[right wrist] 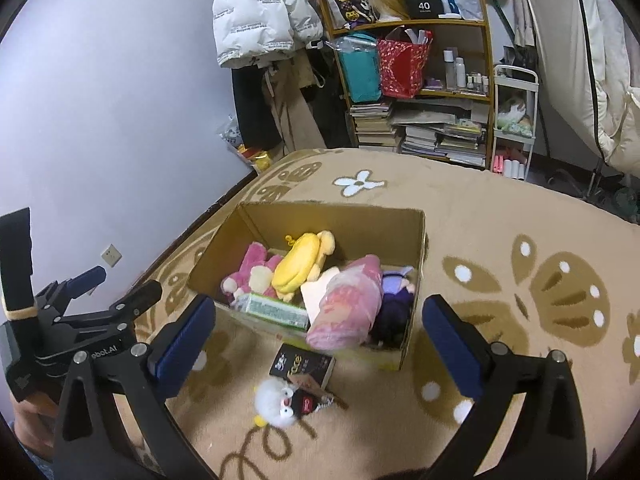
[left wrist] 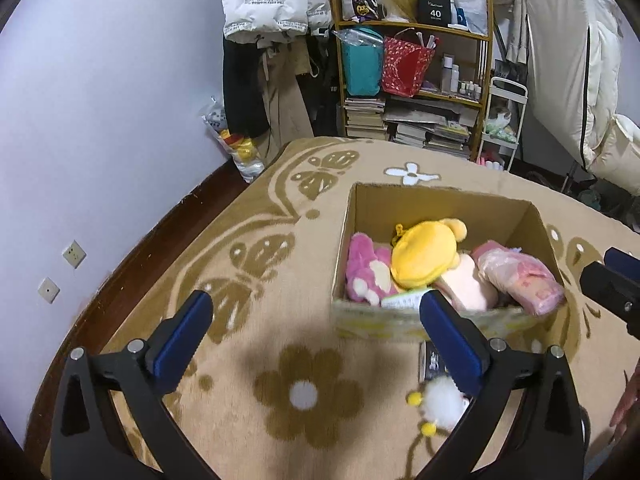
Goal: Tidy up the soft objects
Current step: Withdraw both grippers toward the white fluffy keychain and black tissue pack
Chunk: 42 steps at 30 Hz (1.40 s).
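An open cardboard box (left wrist: 440, 204) (right wrist: 416, 240) stands on the patterned rug. It holds a yellow plush (left wrist: 424, 256) (right wrist: 298, 264), a pink plush (left wrist: 366, 268) (right wrist: 248, 270), a pink wrapped soft bundle (left wrist: 524, 280) (right wrist: 346, 308), a purple plush (right wrist: 394, 304) and a green packet (right wrist: 276, 312). A small white fluffy toy (left wrist: 440, 400) (right wrist: 276, 400) lies on the rug in front of the box, beside a black packet (right wrist: 302, 364). My left gripper (left wrist: 316, 332) is open and empty over the rug near the box's front. My right gripper (right wrist: 320, 332) is open and empty above the box's front edge.
The beige butterfly-and-flower rug (left wrist: 260, 280) (right wrist: 520, 280) covers the floor. A cluttered wooden shelf (left wrist: 416, 80) (right wrist: 420, 80) with books and bags stands behind, with hanging coats (left wrist: 272, 12) beside it and a white cart (right wrist: 514, 120). A lilac wall (left wrist: 100, 120) is on the left.
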{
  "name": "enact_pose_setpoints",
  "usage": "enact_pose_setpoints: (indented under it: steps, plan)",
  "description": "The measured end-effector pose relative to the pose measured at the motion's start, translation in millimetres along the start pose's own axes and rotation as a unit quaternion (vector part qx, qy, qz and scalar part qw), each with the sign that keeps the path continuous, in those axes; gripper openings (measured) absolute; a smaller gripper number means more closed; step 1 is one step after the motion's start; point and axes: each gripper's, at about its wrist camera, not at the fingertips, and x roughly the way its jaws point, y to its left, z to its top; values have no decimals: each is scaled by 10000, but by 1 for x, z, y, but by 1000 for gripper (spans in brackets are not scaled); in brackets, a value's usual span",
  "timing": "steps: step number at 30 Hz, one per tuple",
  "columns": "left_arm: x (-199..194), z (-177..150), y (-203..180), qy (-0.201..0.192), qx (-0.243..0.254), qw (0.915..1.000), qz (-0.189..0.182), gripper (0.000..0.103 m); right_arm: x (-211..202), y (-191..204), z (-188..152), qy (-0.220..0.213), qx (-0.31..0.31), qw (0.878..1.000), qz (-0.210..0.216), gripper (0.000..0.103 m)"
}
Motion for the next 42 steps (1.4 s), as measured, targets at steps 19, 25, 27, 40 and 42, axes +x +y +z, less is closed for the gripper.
enact_pose_setpoints:
  steps: [19,25,27,40,42]
  plan:
    - [7,-35,10,241,-305,9989,-271,102,29,14,-73,296,-186,9994,-24,103]
    - [26,-43,10,476,-349,9979,-277,102,46,7,-86,400,-56,9992,-66,103]
    - [31,-45,9,549,-329,9975,-288,102,53,5,-89,481,-56,9988,-55,103]
    - [57,-54,-3,854,-206,9955,-356,102,90,13,-107,785,-287,9964,116,103]
    - [60,-54,-3,882,-202,9952,-368,102,97,16,-110,828,-363,9958,146,103]
